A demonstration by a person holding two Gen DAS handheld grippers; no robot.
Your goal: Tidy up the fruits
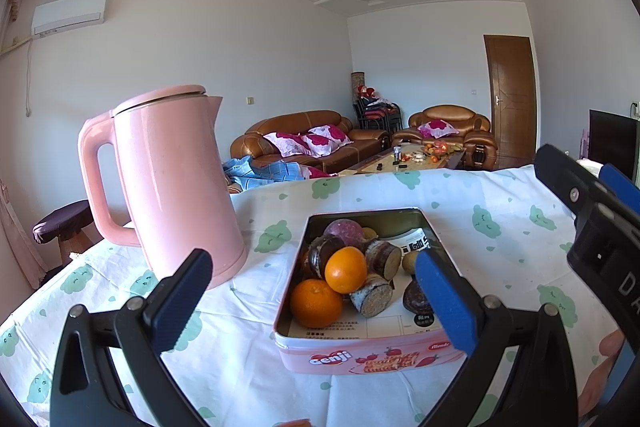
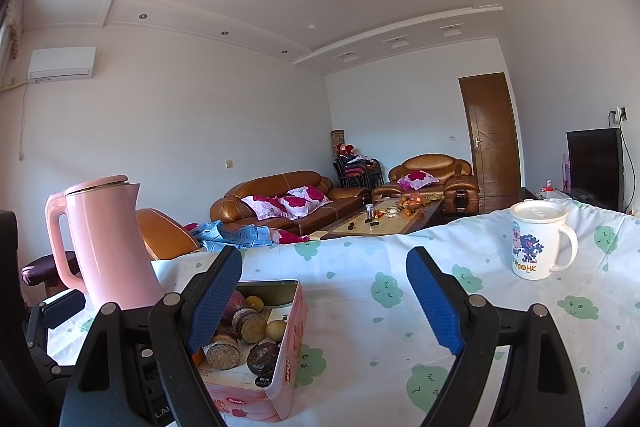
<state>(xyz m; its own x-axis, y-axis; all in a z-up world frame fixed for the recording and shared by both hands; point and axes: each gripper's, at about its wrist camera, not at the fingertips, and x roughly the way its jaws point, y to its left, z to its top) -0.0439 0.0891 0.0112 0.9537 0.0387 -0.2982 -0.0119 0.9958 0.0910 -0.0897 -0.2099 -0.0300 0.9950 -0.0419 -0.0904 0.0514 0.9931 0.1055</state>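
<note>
1. Left wrist view: the left hand-held gripper (image 1: pixel 316 293) has its jaws apart and empty above the bench (image 1: pixel 500 259). Between them sits the pink tin (image 1: pixel 360 357) holding two oranges (image 1: pixel 346 269) and other fruit, with the pink kettle (image 1: pixel 176 179) just to its left.
2. Right wrist view: the right hand-held gripper (image 2: pixel 324 297) is spread wide, gripping nothing. The tin (image 2: pixel 288 367) lies low at left, and a white mug (image 2: pixel 536 239) stands far right.
</note>
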